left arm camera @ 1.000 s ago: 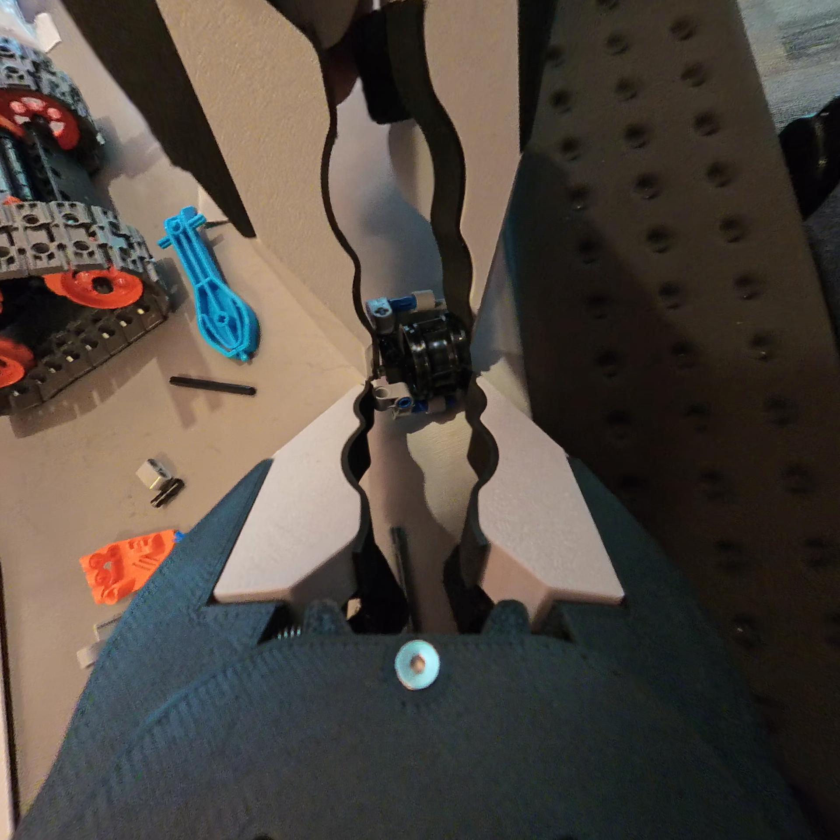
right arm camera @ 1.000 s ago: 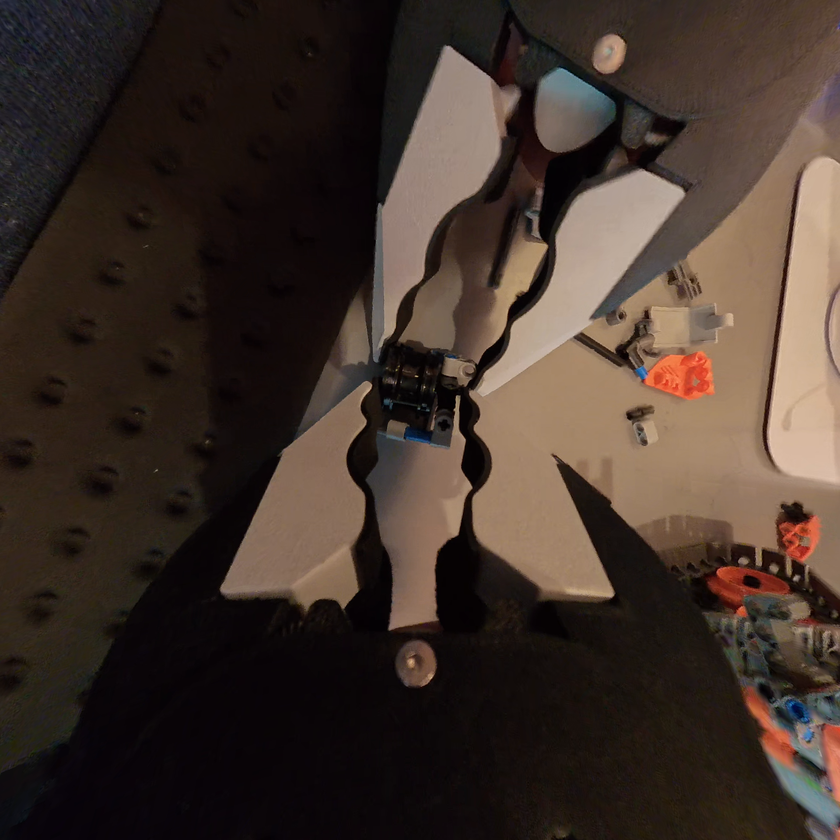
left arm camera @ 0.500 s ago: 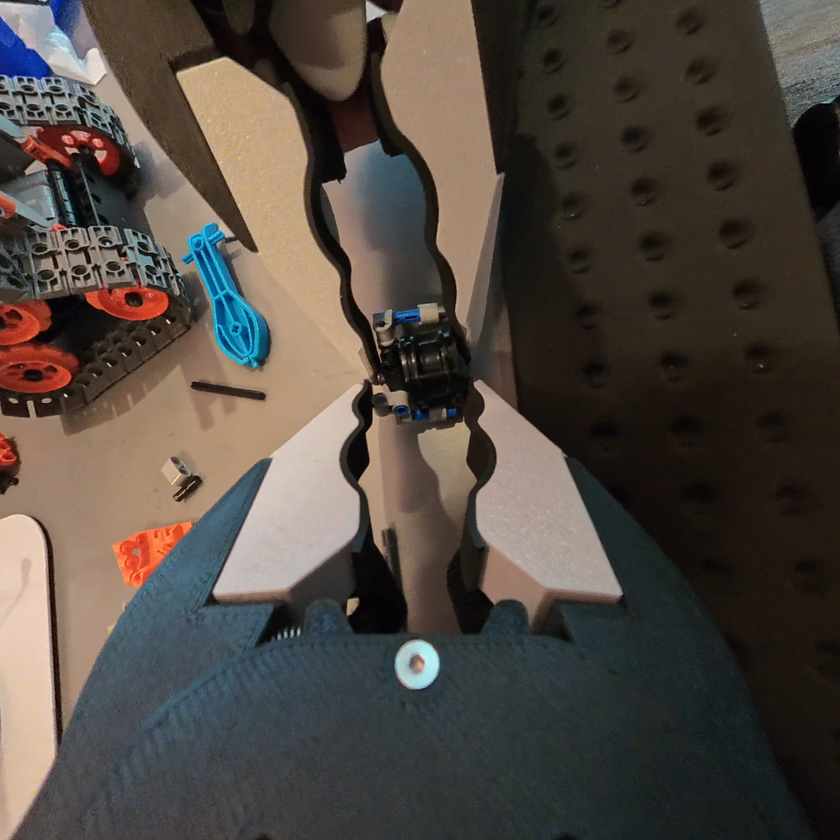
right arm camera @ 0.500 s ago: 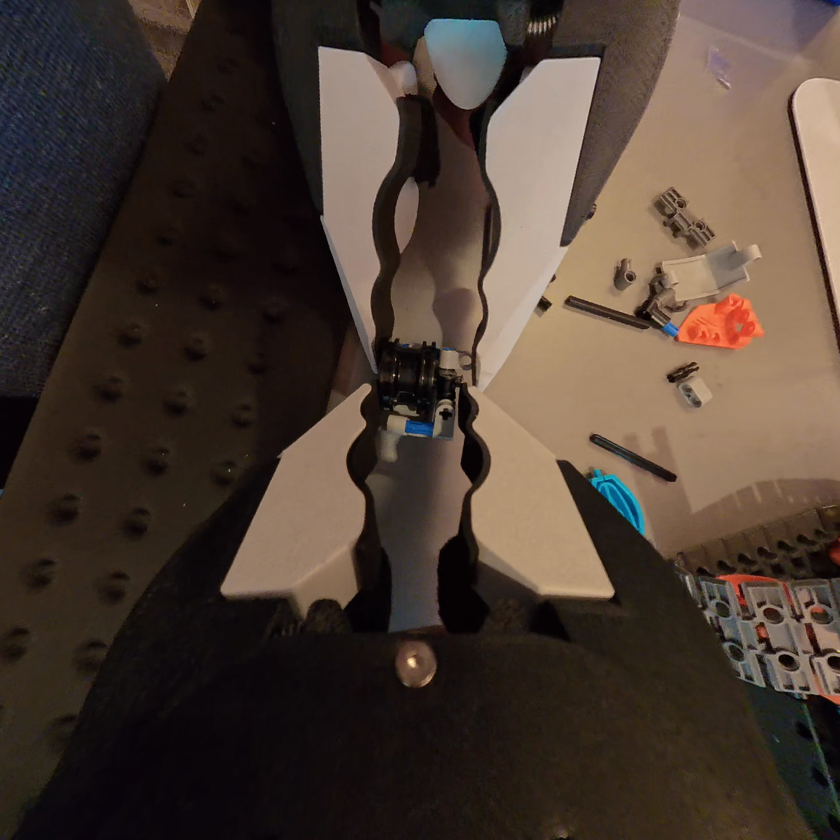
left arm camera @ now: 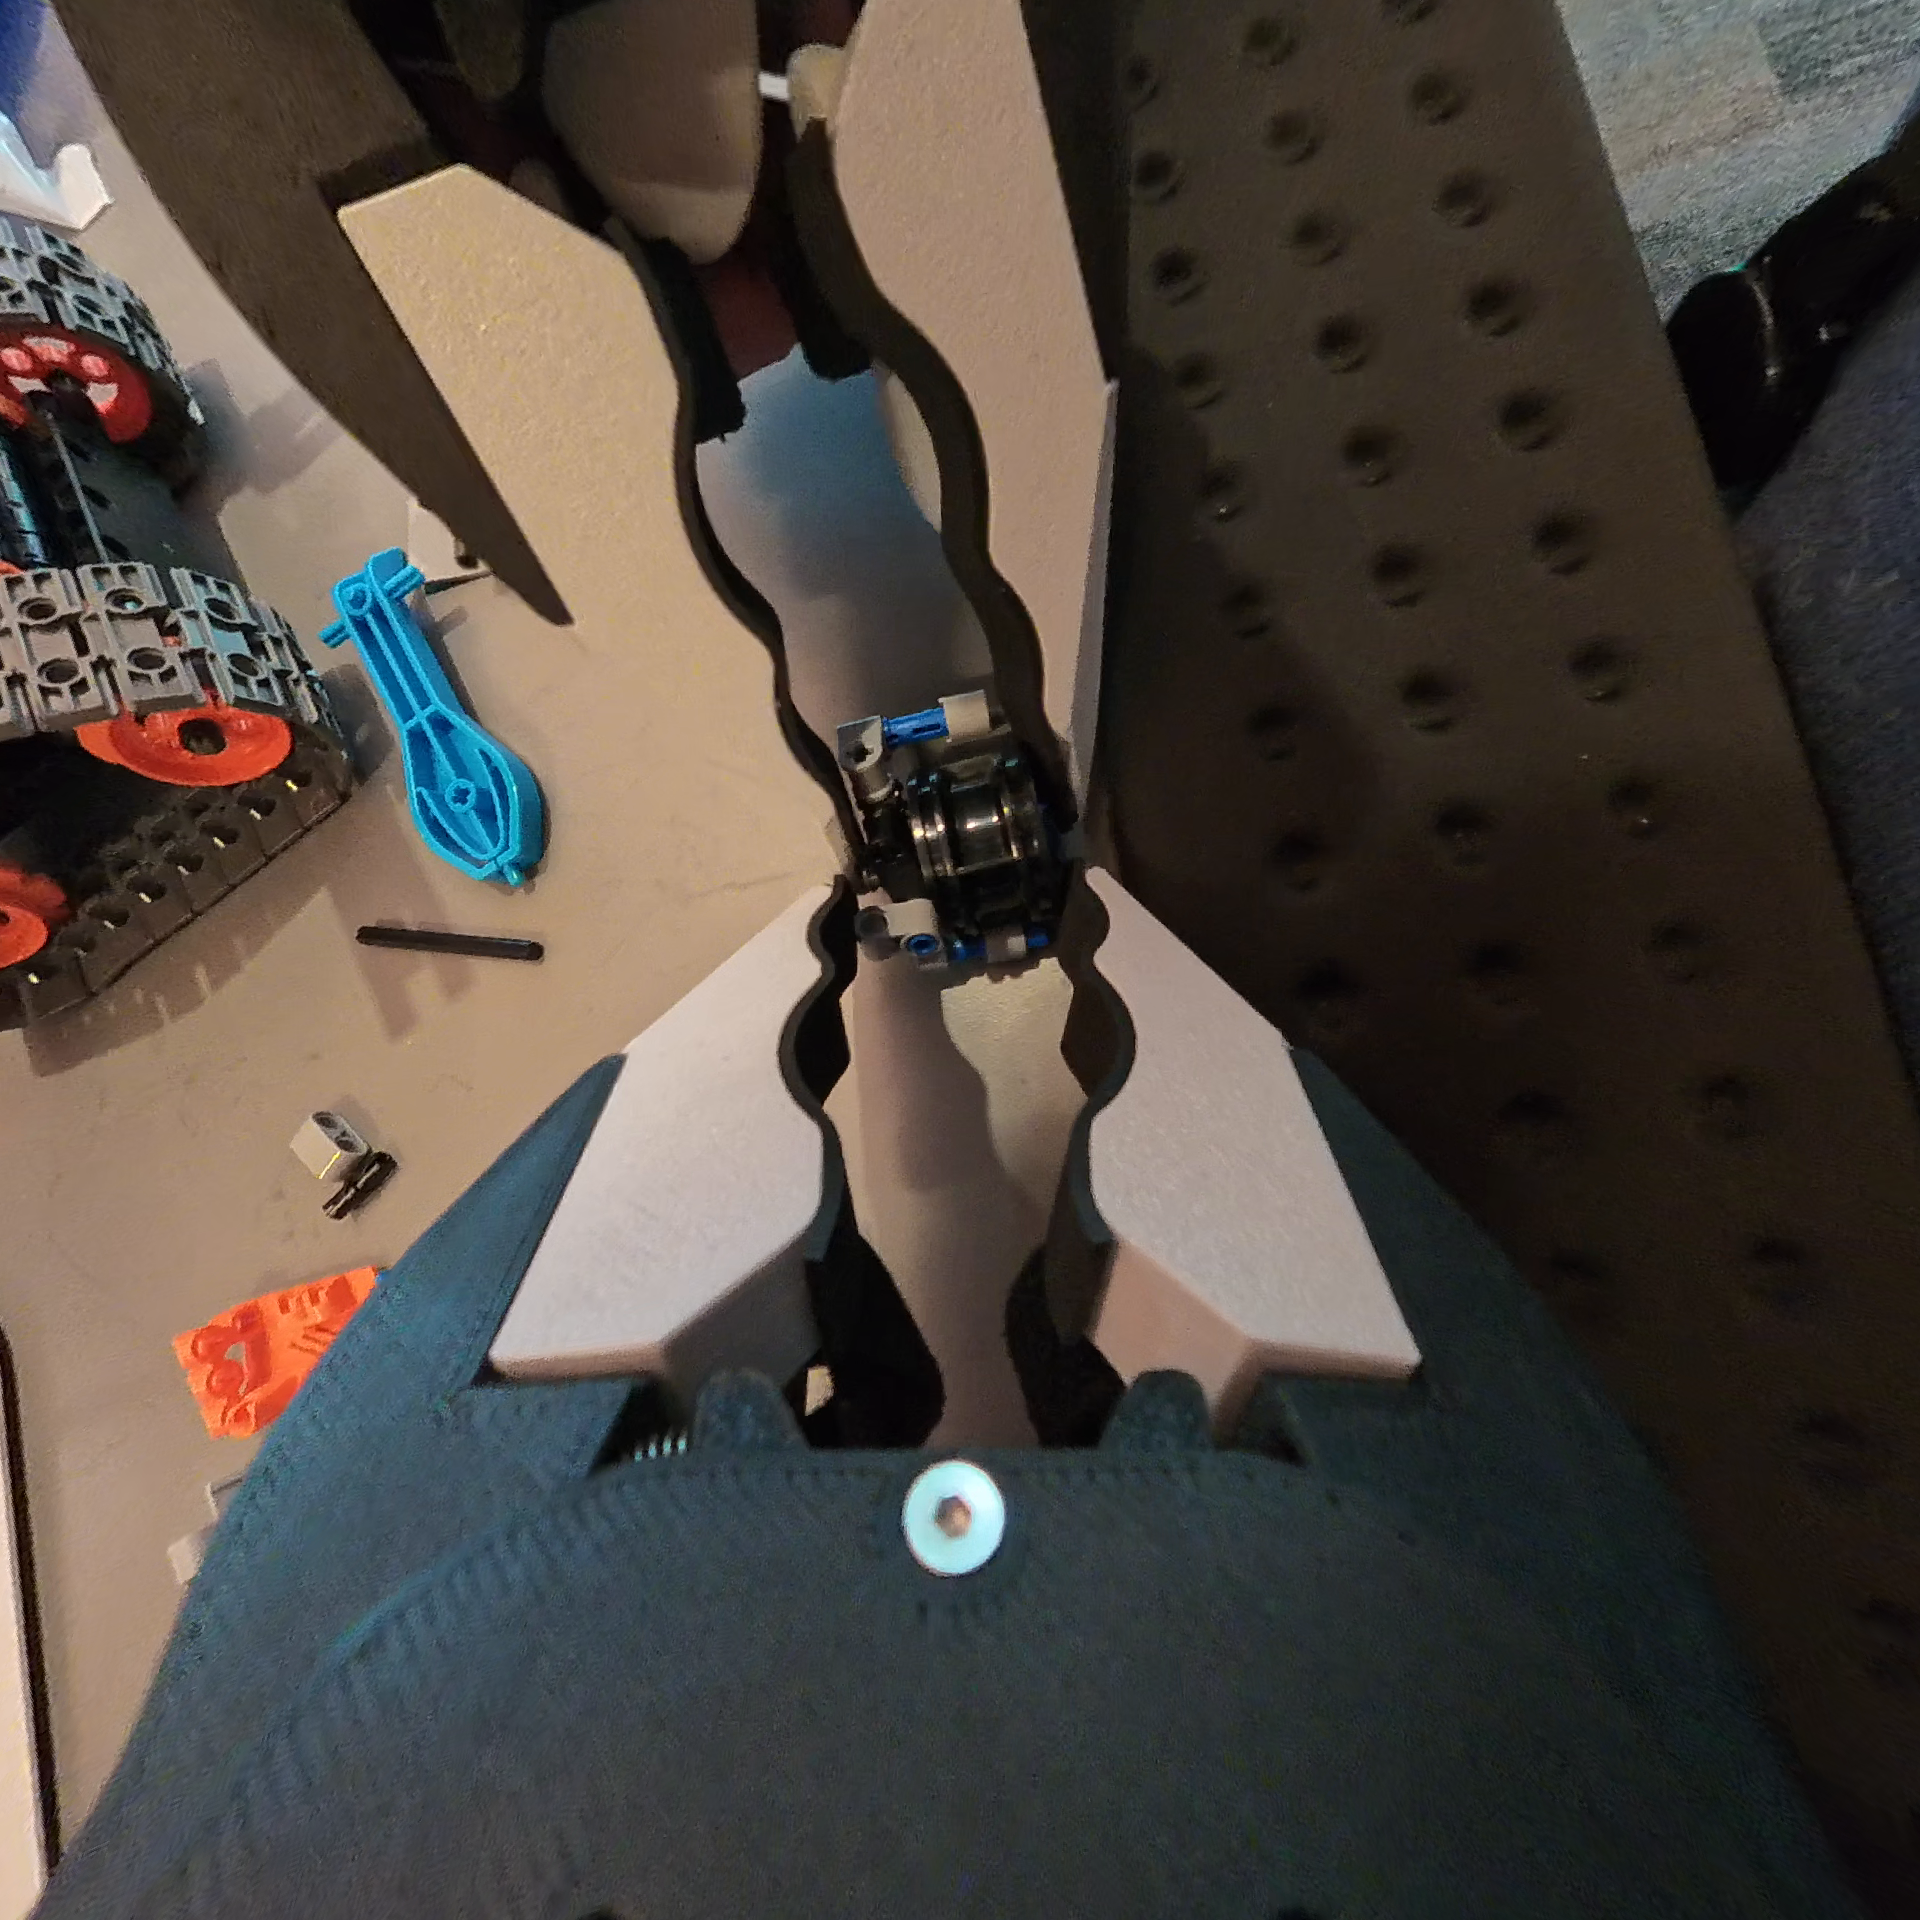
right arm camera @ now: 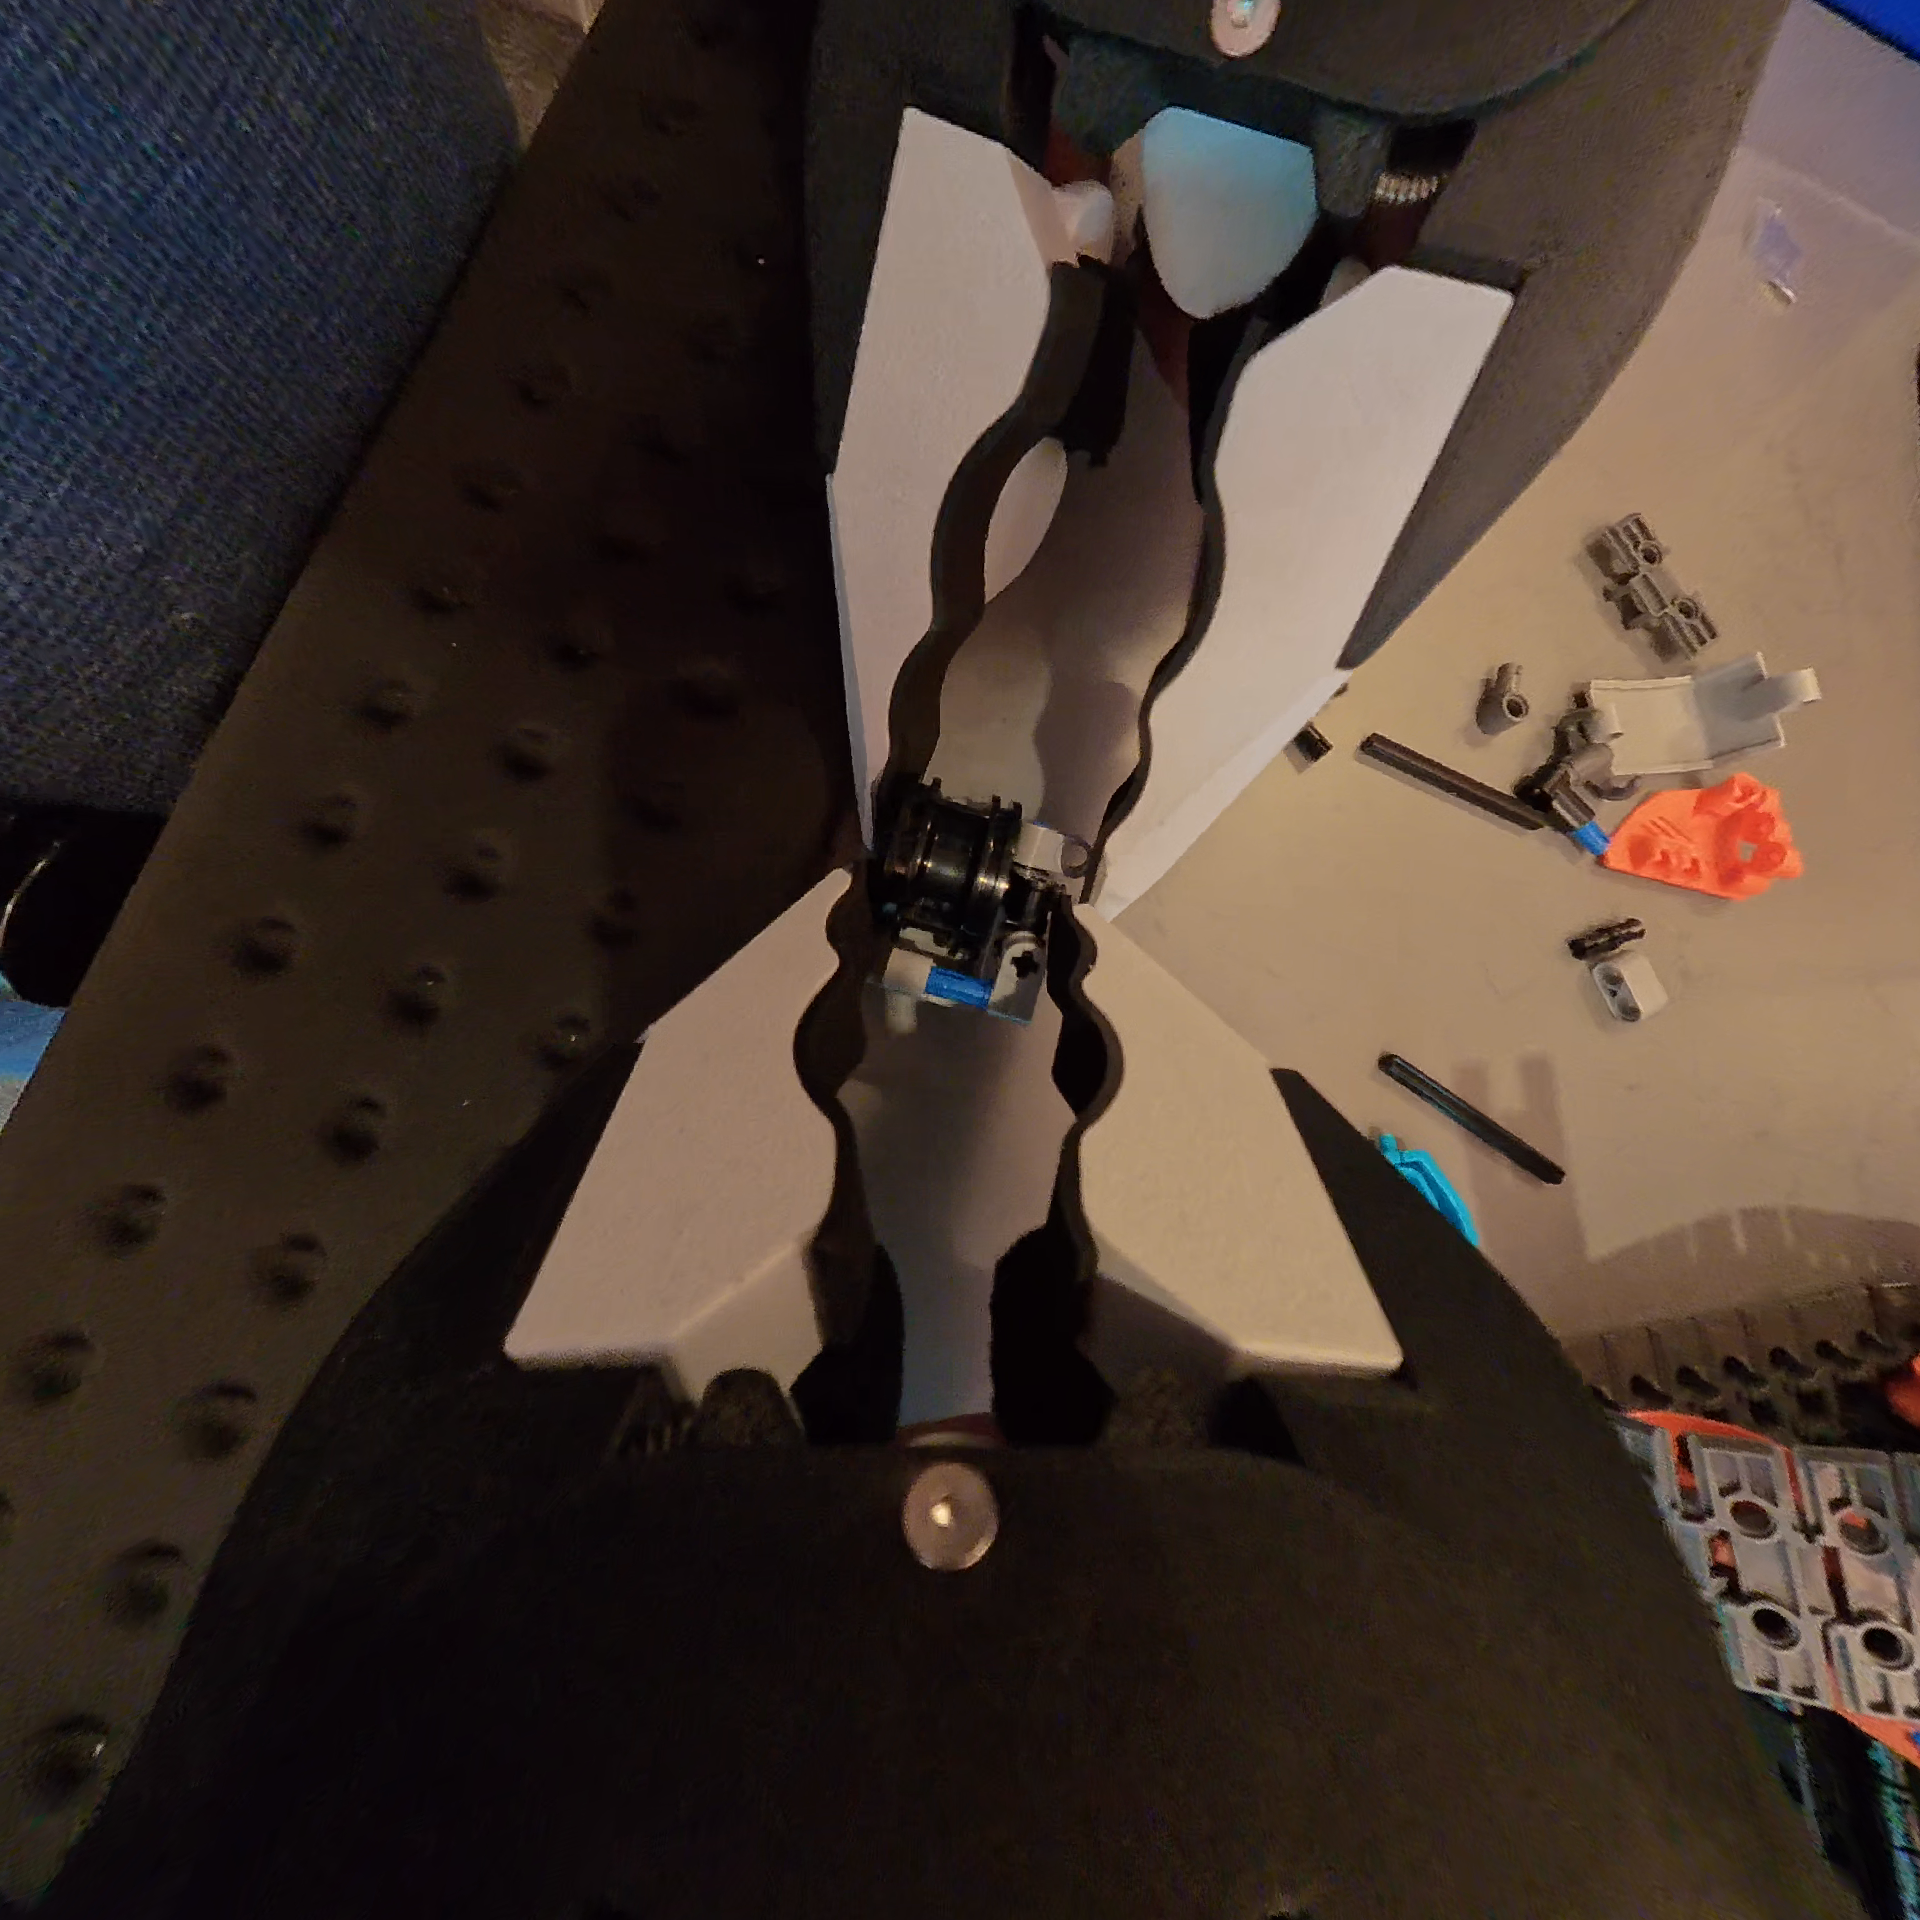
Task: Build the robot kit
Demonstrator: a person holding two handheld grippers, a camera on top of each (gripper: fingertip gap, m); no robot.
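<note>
A small wheel assembly [left arm camera: 961,831], a black wheel with grey and blue pins, hangs in the air between the two grippers, which face each other tip to tip. My left gripper [left arm camera: 958,909] is shut on its near end. The right gripper's fingers [left arm camera: 987,582] come in from the top of the left wrist view and clamp the far end. In the right wrist view, my right gripper [right arm camera: 954,914] is shut on the same assembly [right arm camera: 951,878], with the left gripper's fingers [right arm camera: 914,644] opposite. The wheel's inner parts are hidden by the pads.
A tracked vehicle [left arm camera: 125,717] with orange wheels sits on the beige table at left. Near it lie a blue lever tool [left arm camera: 447,748], a black axle [left arm camera: 447,943], a grey connector [left arm camera: 327,1143] and an orange piece [left arm camera: 260,1351]. A black dotted mat [left arm camera: 1455,727] borders the table. Loose grey parts [right arm camera: 1683,722] also lie on it. Only a small space, under 4 cm, lies between the two pairs of fingers. Between my left fingertips and the black axle [left arm camera: 447,943] there is roughly 10 cm. The right camera catches it too, in the right wrist view [right arm camera: 1473,1115].
Both grippers stay clamped on the wheel assembly. The pair has turned and shifted over the table, so the opposite gripper now shows more head-on and the loose parts have slid in view.
</note>
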